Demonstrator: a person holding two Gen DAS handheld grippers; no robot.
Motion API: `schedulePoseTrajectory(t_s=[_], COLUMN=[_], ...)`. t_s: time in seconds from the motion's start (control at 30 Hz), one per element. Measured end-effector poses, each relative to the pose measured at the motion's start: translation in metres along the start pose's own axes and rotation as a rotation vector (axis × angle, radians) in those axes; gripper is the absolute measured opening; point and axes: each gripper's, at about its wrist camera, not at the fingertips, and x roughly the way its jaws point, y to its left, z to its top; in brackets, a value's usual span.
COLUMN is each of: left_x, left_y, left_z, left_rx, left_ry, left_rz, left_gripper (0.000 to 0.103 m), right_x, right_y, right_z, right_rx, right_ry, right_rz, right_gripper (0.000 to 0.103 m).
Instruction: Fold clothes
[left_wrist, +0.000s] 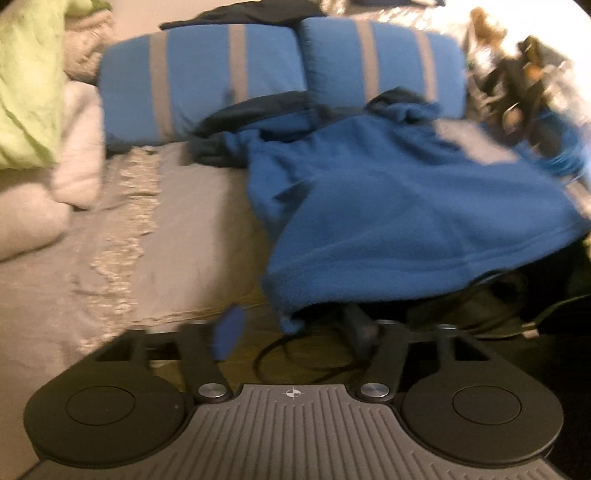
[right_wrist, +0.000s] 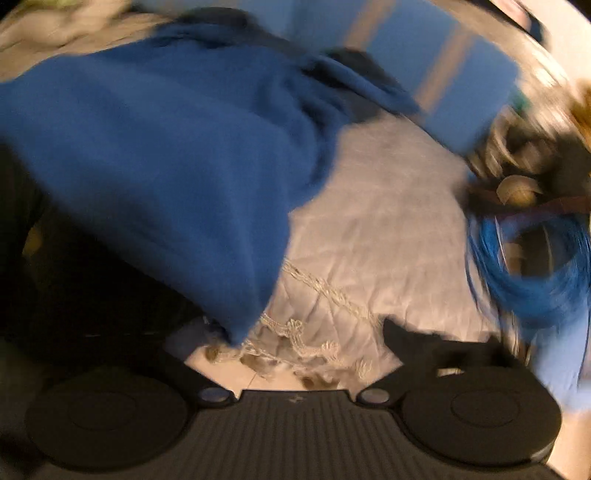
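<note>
Bed (left_wrist: 192, 206), covered by a pale grey spread with a lace-like fringe (right_wrist: 295, 332), carries the work. Two blue pillows with grey stripes (left_wrist: 221, 81) stand at its far end; a green and pale bedding heap (left_wrist: 33, 92) lies to the left, and a coil of blue cord (right_wrist: 528, 273) among clutter to the right. The blue fleece garment (left_wrist: 388, 206) lies spread and rumpled across the bed, its hem overhanging the near edge, with dark clothing beside its collar. Left gripper (left_wrist: 295, 332): jaws apart, holding nothing, just at the hem. Right gripper (right_wrist: 295, 354): motion blur is heavy, so the state of its jaws cannot be told. A good fold would need both hem corners pinched firmly and the fleece drawn flat.
</note>
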Motion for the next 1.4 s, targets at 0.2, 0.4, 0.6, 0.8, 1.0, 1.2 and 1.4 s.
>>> schedulePoseTrajectory(t_s=[0.2,0.4,0.6,0.8,1.0,1.2,1.4], left_x=[-0.041,-0.084,-0.106,-0.129,-0.16,-0.186,-0.177], left_y=[0.015,0.011,0.012,0.005,0.004,0.019,0.034], left_z=[0.036,0.095,0.146,0.182,0.216,0.252,0.289], left_rx=[-0.043,-0.043,-0.117,-0.107,-0.116,-0.151,-0.151], left_ry=[-0.042,-0.167,-0.291,-0.355,-0.41,-0.432,-0.472], left_rz=[-0.234,-0.231,-0.244,-0.238,-0.236,-0.209,-0.168], left_gripper=[0.07,0.07,0.07,0.07,0.071,0.077,0.082], right_x=[-0.034,-0.067,-0.104,-0.134,-0.18,-0.227,-0.25], right_y=[-0.04,-0.067,-0.111,-0.132,-0.159,-0.194,-0.233], right_z=[0.022,0.076,0.138,0.182,0.204,0.218,0.238], right_rx=[-0.051,0.031,0.217,0.294,0.356,0.378,0.44], right_ry=[-0.04,-0.153,-0.323,-0.463,-0.558,-0.644,-0.693], right_rz=[0.152,0.069,0.011,-0.079,-0.044,-0.043,-0.072], right_gripper=[0.103,0.103,0.103,0.103,0.103,0.103,0.103])
